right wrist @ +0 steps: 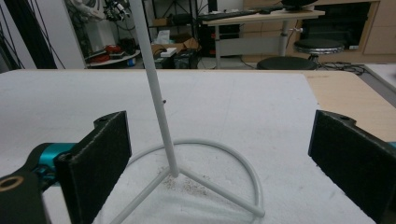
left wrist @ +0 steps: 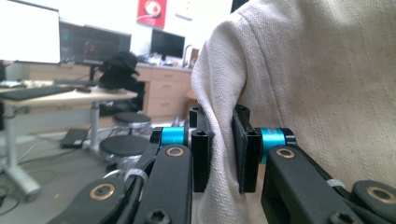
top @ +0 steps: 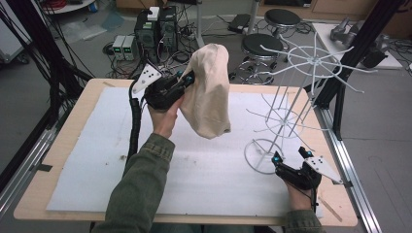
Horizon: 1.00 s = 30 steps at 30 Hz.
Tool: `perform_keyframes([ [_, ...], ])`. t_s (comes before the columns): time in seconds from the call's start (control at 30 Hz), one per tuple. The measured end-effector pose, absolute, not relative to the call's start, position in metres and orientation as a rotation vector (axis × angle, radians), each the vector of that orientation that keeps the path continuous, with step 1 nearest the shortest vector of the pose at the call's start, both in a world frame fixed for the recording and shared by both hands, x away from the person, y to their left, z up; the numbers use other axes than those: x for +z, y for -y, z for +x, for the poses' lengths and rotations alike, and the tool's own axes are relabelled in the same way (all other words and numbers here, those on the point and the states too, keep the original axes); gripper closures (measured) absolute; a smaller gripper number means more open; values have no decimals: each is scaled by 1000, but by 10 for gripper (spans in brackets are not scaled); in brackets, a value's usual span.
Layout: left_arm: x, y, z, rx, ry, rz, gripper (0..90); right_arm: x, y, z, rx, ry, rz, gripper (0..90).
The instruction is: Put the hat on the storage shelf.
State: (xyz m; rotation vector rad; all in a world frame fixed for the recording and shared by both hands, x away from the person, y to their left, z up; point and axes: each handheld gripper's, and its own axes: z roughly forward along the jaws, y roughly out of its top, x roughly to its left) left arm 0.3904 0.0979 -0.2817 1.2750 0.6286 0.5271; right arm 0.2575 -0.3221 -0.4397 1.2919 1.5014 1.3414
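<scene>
Cream cloth bag (top: 208, 92), fold pinched between left tongs (left wrist: 219, 149)

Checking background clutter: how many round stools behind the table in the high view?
2. One stool just past the table's far edge, the other stool farther back, right. More may be hidden behind the cloth.

A cream cloth hat (top: 208, 92) hangs lifted above the tabletop's far middle; a white wire rack (top: 291, 104) stands upright near its right edge.
</scene>
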Motion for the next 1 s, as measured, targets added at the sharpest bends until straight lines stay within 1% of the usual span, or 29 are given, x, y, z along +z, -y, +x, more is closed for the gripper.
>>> perform_keyframes([
  [0.1,-274,-98,386,500,-591,1251,799,-440,322,258,1340,-1503,1291,49],
  [0.47,-245,-100,373,500,-495,1210,797,-440,322,257,1343,-1503,1291,49],
  [0.6,-234,-98,367,521,-459,1206,797,-440,321,257,1345,-1500,1296,49],
  [1.0,-197,-94,361,514,-386,1186,796,-440,322,257,1354,-1501,1302,49],
])
